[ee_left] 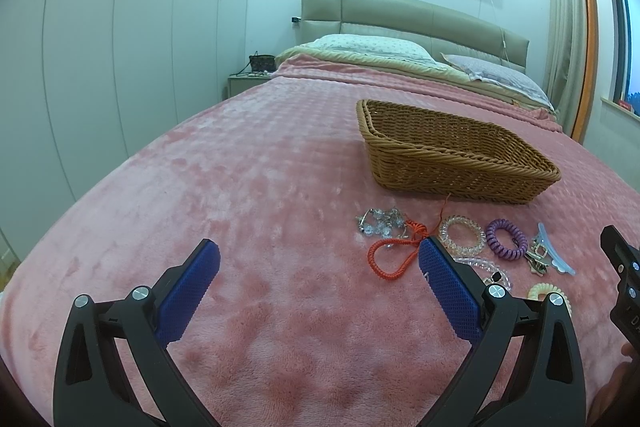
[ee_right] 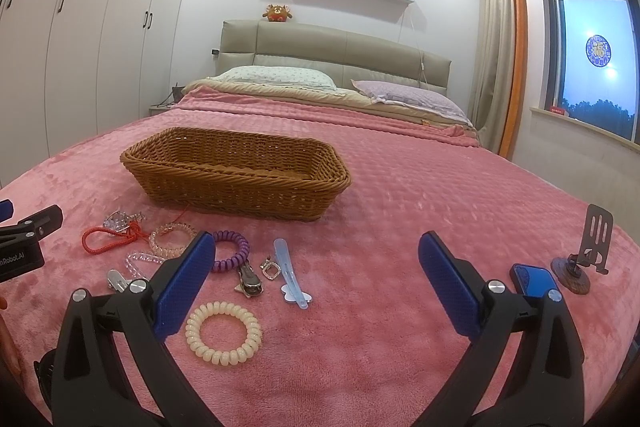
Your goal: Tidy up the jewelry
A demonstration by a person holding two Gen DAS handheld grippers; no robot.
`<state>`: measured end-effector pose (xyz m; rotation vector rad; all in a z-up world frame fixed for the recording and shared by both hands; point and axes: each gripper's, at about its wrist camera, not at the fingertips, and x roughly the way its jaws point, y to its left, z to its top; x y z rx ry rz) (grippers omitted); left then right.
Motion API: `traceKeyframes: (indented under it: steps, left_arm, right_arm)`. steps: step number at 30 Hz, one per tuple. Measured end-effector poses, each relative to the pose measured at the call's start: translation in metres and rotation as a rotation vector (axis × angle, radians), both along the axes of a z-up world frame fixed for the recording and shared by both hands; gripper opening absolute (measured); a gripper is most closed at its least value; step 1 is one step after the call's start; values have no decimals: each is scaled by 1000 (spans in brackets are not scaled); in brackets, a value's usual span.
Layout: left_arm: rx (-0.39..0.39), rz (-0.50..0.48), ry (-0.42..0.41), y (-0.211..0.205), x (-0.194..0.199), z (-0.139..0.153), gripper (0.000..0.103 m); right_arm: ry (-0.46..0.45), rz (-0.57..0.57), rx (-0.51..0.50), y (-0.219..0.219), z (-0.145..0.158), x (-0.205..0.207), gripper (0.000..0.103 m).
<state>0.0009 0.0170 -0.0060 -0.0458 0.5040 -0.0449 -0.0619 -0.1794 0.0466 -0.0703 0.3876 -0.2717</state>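
A wicker basket point(ee_left: 452, 163) point(ee_right: 236, 183) sits on the pink blanket, with nothing visible inside. In front of it lie loose pieces: a red cord loop point(ee_left: 390, 259) point(ee_right: 106, 239), a crystal bracelet point(ee_left: 380, 221) point(ee_right: 120, 219), a clear coil tie point(ee_left: 462, 233) point(ee_right: 172, 235), a purple coil tie point(ee_left: 506, 239) point(ee_right: 232, 251), a cream coil tie point(ee_right: 223, 331), a blue hair clip point(ee_right: 290, 277) and a metal clip point(ee_right: 249, 281). My left gripper point(ee_left: 318, 259) is open, left of the pile. My right gripper point(ee_right: 316, 251) is open, with the clips and cream tie lying ahead between its fingers.
A blue case point(ee_right: 534, 279) and a small metal stand point(ee_right: 580, 259) lie at the right of the bed. Pillows point(ee_right: 280, 77) and the headboard are at the far end. Wardrobes point(ee_left: 100, 39) line the left wall. A window point(ee_right: 592, 59) is on the right.
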Motion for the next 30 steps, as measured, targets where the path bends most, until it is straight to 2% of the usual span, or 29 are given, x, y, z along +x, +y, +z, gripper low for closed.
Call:
traceKeyframes:
  steps: [30]
  left_arm:
    - [-6,11,11,1,-1,-5,96]
  right_arm:
    - [-3,-3,5,-2,0,-1,97]
